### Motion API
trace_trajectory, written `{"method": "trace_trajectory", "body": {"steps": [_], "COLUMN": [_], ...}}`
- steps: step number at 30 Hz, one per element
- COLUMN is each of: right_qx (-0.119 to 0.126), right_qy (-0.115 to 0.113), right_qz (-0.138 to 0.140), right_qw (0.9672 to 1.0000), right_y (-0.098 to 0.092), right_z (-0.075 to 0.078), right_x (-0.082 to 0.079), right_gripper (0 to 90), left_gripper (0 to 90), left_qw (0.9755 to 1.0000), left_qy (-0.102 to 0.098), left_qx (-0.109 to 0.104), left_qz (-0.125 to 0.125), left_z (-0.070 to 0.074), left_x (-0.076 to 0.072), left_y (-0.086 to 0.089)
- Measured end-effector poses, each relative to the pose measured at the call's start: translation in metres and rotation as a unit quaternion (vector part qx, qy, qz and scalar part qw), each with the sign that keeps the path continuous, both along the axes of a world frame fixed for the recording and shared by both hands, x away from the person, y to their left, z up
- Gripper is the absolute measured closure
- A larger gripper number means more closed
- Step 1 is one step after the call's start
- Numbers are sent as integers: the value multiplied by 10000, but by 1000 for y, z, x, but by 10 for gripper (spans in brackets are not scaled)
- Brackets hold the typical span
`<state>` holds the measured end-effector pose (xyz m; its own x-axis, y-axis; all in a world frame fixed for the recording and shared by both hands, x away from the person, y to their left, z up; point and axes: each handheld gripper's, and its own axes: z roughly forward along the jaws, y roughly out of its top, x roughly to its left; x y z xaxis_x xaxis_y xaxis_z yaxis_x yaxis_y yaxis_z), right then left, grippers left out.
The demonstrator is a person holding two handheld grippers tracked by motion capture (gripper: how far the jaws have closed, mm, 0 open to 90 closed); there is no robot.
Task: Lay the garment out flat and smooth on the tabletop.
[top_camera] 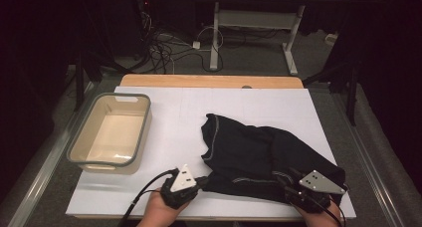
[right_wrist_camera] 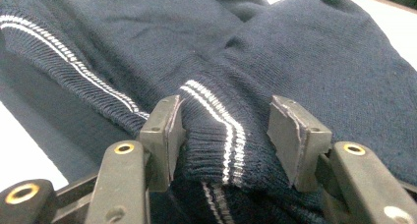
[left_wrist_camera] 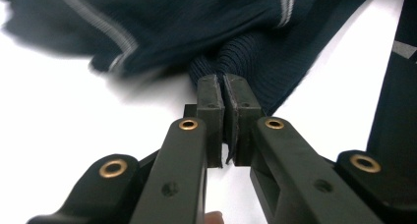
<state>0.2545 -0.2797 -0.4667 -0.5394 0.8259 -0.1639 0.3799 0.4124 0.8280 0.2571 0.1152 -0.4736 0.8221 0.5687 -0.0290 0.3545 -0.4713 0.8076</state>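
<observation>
A dark navy sweater point(top_camera: 259, 152) with thin white stripes lies crumpled on the right half of the white table top point(top_camera: 169, 107). My left gripper point(top_camera: 204, 179) is at the sweater's near left edge. In the left gripper view it point(left_wrist_camera: 223, 86) is shut on a ribbed fold of the sweater point(left_wrist_camera: 231, 52), which bunches just past the pads. My right gripper point(top_camera: 286, 179) rests on the sweater's near right part. In the right gripper view it point(right_wrist_camera: 223, 121) stands open with a striped ribbed cuff point(right_wrist_camera: 216, 135) between the jaws; the left pad point(right_wrist_camera: 169, 130) touches the cuff and the right pad point(right_wrist_camera: 290, 135) stands off it.
A beige tub with a grey rim point(top_camera: 79, 152) stands on the table's left side, nothing visible in it. Bare white table top lies between the tub and the sweater. Behind the table are another table's legs point(top_camera: 215, 38) and cables on the floor point(top_camera: 164, 48).
</observation>
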Motion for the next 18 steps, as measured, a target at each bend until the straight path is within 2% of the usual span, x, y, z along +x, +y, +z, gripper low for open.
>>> {"method": "trace_trajectory", "body": {"steps": [8,12,15,17,18], "right_qx": [-28,-88,-168,-282,-434], "right_qy": [32,36,97,194,206], "right_qz": [232,422,525,619,639], "right_qw": [9997,9991,9984,9975,9968], "right_y": [16,29,38,44,47], "right_z": [3,4,0,-4,-6], "right_x": [-1,0,4,6,7], "right_gripper": [474,456,449,491,564], "left_gripper": [844,845,844,852,852], "left_qw": [9991,9974,9951,9942,9941], "left_qy": [12,61,192,352,392], "left_qx": [-9,-108,-154,-189,-188], "left_qz": [416,716,957,998,992], "left_z": [-8,-9,-16,-23,-25], "left_x": [-25,-38,-41,-40,-39], "left_y": [53,83,103,108,108]}}
